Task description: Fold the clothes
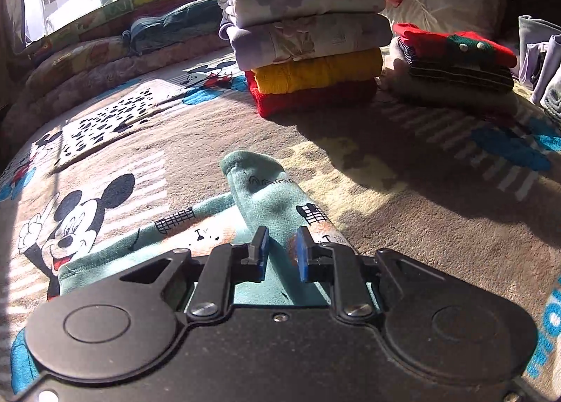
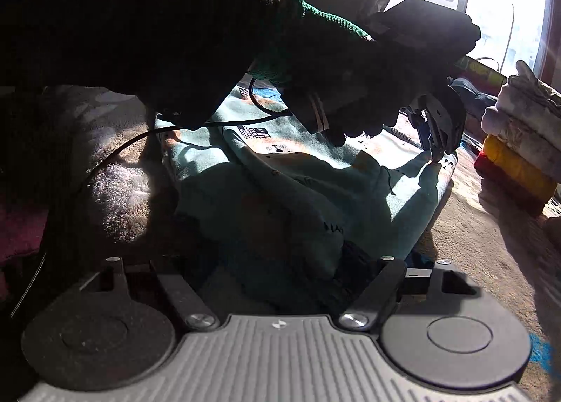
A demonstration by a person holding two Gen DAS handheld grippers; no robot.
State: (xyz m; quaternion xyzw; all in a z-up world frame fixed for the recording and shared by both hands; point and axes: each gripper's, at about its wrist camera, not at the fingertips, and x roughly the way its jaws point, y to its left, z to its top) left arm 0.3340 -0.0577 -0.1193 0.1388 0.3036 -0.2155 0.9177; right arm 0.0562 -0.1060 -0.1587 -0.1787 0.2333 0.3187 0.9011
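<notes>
garment: teal printed top (image 1: 273, 198) lies on the cartoon-print blanket (image 1: 105, 163) covering the bed, partly gathered, one sleeve (image 1: 245, 170) laid across the body toward the stacks.

left hand-held gripper (image 1: 282, 254): blue fingers (image 1: 301, 258) stand a little apart with a ridge of the teal fabric between them; whether the fingers actually press the cloth i cannot tell. in the right wrist view the same gripper (image 2: 436, 153) sits at the far edge of the garment (image 2: 287, 184), tips down at the cloth, held by a person's sleeve (image 2: 140, 23) with a green cuff (image 2: 315, 26).

right hand-held gripper: linkage arms spread wide at the near edge of the garment, fingertips lost in shadow and under cloth, so its state is not readable.

surroundings: tall stack of folded clothes (image 1: 308, 30), red and yellow at the bottom, and a lower folded pile (image 1: 459, 61) with a red knit on top, both well apart from the teal top.

judgement: step in hand looks like folding this one piece, sleeve brought in over the body, body not yet squared. next move calls for a firm pinch on an edge or the sleeve fold, carrying it over flat without dragging the layer beneath, both grippers keeping the edges aligned.
</notes>
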